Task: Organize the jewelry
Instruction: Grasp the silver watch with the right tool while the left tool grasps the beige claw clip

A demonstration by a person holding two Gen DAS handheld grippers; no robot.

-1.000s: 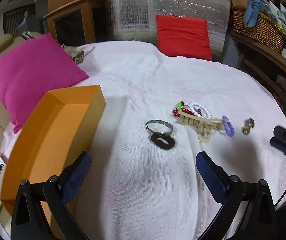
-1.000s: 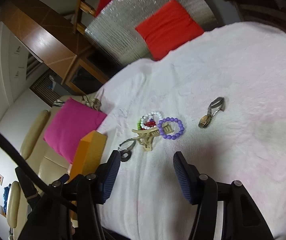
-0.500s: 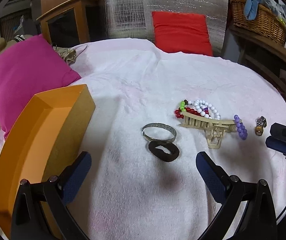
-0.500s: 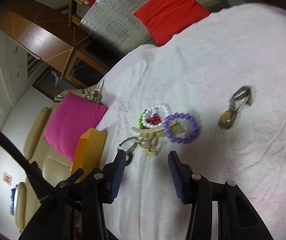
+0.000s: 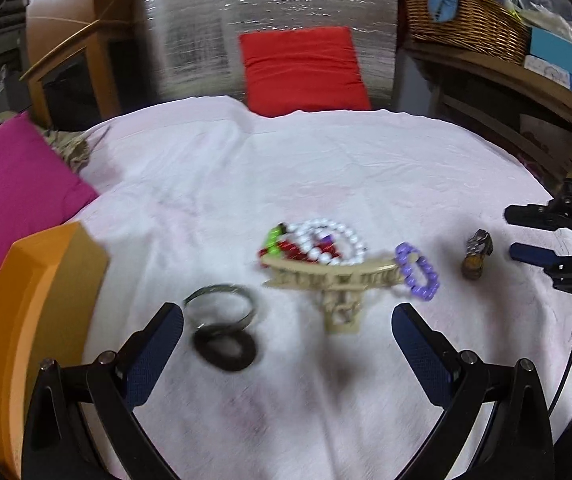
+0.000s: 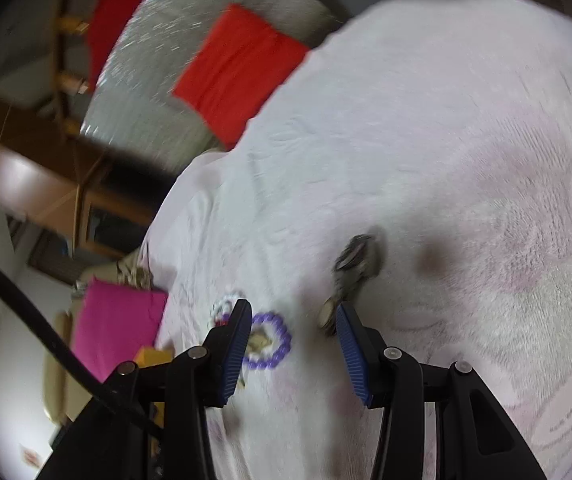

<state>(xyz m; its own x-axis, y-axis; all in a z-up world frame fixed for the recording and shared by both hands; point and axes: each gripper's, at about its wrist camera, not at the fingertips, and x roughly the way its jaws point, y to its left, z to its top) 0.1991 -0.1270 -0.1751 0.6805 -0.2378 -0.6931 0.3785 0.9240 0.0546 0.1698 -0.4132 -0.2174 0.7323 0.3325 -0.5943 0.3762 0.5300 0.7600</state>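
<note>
Jewelry lies on a white cloth (image 5: 326,168). In the left wrist view: a metal bangle (image 5: 220,306), a dark ring-shaped piece (image 5: 225,348), a beige hair claw (image 5: 336,284), white and red bead bracelets (image 5: 322,242), a purple bead bracelet (image 5: 417,271) and a small watch (image 5: 475,254). An orange box (image 5: 26,320) stands at the left. My left gripper (image 5: 286,336) is open above the cloth, just before the claw. My right gripper (image 6: 292,340) is open and low, between the purple bracelet (image 6: 268,346) and the watch (image 6: 346,276); it also shows in the left wrist view (image 5: 526,236).
A magenta cushion (image 5: 10,196) lies at the left and a red cushion (image 5: 302,68) at the back against a silver sheet. A wicker basket (image 5: 466,24) sits on a wooden shelf at the right.
Both grippers have moved forward and closer to the jewelry. My right gripper has dropped down near the watch and purple bracelet. Both stay open.
</note>
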